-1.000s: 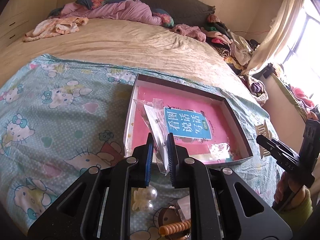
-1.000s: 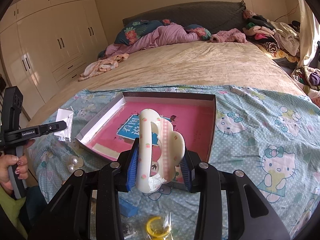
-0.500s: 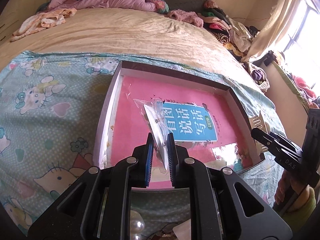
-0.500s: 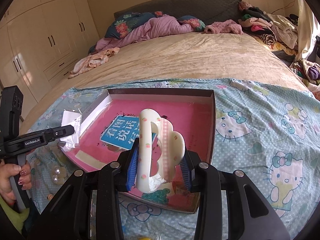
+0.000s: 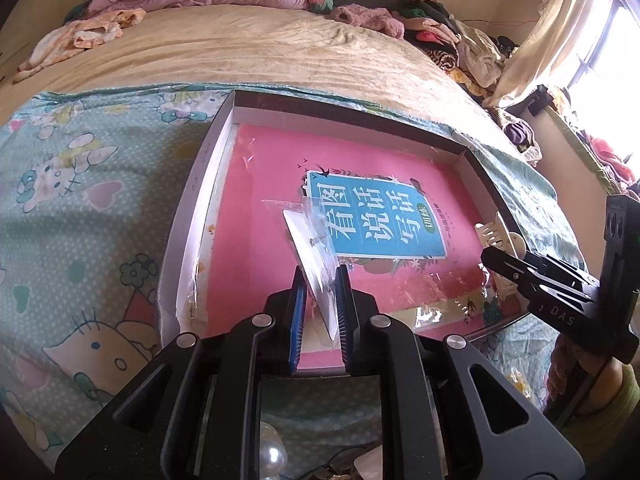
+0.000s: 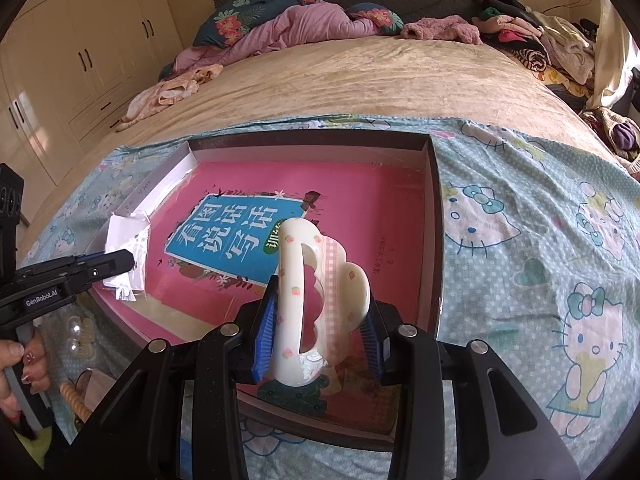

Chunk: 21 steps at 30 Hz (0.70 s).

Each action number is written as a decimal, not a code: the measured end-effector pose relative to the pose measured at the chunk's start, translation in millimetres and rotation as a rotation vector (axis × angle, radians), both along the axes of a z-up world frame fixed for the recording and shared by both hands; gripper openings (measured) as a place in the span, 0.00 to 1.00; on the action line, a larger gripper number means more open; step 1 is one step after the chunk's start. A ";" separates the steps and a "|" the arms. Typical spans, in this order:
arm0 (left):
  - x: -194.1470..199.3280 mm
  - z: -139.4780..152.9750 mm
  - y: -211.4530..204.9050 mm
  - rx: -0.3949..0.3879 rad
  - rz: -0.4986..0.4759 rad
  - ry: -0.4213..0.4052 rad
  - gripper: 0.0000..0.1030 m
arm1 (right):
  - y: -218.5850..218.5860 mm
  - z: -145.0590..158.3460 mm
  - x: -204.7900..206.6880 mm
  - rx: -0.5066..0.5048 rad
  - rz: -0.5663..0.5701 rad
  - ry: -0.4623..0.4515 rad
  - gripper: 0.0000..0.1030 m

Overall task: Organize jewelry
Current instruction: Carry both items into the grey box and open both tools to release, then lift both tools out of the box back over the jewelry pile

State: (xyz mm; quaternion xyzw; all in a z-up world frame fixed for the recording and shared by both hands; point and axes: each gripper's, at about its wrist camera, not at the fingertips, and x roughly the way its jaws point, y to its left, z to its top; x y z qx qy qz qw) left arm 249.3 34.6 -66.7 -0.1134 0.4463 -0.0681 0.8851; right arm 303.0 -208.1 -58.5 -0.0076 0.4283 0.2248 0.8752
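Note:
My left gripper (image 5: 320, 276) is shut on a small clear plastic packet with a white card (image 5: 310, 248), held over the near left part of the pink-lined shallow box (image 5: 192, 208). The packet also shows in the right wrist view (image 6: 128, 252). My right gripper (image 6: 320, 300) is shut on a cream hair claw clip (image 6: 320, 300) with pink checks, above the box's near right part (image 6: 434, 240). The right gripper and clip (image 5: 500, 236) show at the box's right edge in the left wrist view. A blue label (image 5: 376, 220) lies inside the box.
The box sits on a Hello Kitty blanket (image 6: 540, 260) on a bed. Pearl hair pieces (image 6: 76, 332) and a coiled tie (image 6: 74, 400) lie on the blanket near the box's front left. Clothes are piled at the bed's far side (image 6: 540, 40). Wardrobes (image 6: 80, 40) stand left.
Both grippers have moved forward over the box. The left gripper with its packet went from in front of the box's near edge to above its pink floor; the clip moved inward too.

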 end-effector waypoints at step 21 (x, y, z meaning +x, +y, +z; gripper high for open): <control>-21.0 16.5 -1.7 0.006 0.017 -0.022 0.41 | -35.3 49.7 -52.8 0.096 -0.033 -0.098 0.76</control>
